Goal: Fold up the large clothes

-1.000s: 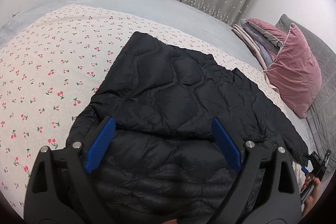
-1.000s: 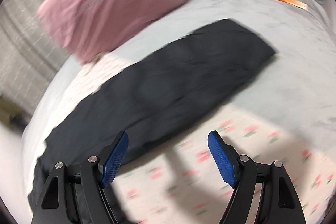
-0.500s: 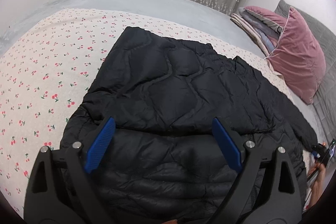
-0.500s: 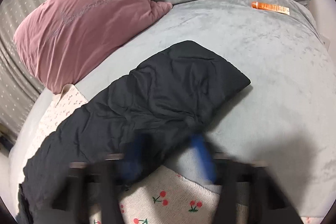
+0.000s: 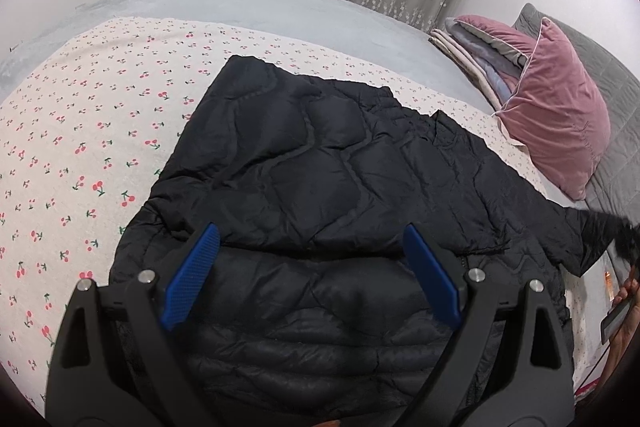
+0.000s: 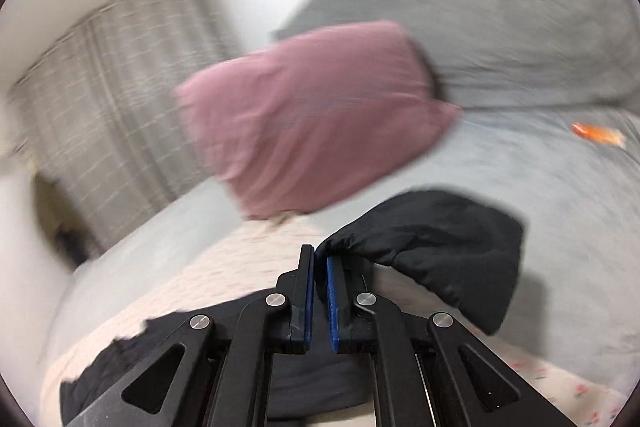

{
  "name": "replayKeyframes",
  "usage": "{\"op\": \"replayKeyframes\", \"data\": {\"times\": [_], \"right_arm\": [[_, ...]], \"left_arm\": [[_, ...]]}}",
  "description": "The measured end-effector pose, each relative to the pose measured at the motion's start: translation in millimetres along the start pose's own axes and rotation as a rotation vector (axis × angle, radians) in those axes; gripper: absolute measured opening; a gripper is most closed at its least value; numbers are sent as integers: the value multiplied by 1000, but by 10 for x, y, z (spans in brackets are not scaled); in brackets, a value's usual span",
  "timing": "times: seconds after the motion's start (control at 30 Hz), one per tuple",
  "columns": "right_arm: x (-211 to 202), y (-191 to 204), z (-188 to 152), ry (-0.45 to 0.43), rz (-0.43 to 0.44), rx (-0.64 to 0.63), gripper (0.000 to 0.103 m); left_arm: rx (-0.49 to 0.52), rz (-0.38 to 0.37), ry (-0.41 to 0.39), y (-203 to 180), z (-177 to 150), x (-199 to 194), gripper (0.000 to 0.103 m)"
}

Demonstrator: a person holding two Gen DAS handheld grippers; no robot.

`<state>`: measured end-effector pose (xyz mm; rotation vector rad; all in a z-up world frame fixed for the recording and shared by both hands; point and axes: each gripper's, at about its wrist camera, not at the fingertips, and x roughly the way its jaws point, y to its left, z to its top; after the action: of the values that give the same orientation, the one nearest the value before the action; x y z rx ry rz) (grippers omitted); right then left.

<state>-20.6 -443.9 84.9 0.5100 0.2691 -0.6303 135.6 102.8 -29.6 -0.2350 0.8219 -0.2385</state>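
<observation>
A black quilted jacket [image 5: 320, 195] is laid out on a cherry-print sheet [image 5: 80, 131] spread over a grey bed [image 5: 280, 3]. One sleeve is already folded across the body; the other sleeve [image 6: 440, 235] runs off toward the pink pillow [image 5: 556, 123] on the right-hand side.

The left gripper [image 5: 312, 279] is held over the near part of the jacket, its jaws wide apart, with nothing seen clamped between them. The blue pads [image 5: 192, 275] are not judged to be pressing on the cloth.

The right gripper [image 6: 318, 267] is closed, and the jaws are seen pinched on the end of the outstretched sleeve, which is lifted clear of the bed and droops to the right of the fingers. The right wrist view is blurred, so fine detail is not confirmed.

The sleeve's long axis is judged to run from the clamped cuff back to the jacket body, which lies to the left of the right gripper. The right hand is the nearer one; the coming move is judged to be a carry of the cuff across onto the body.
</observation>
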Motion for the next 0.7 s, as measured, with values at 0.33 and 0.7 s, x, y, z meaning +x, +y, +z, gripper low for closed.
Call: {"op": "replayKeyframes", "data": {"times": [0.33, 0.7], "right_arm": [[-174, 2184, -998, 150, 382, -551, 6], [391, 2666, -2363, 669, 468, -717, 25]], "left_arm": [[-33, -43, 0, -13, 18, -11, 93], [-10, -96, 18, -149, -12, 100, 93]]}}
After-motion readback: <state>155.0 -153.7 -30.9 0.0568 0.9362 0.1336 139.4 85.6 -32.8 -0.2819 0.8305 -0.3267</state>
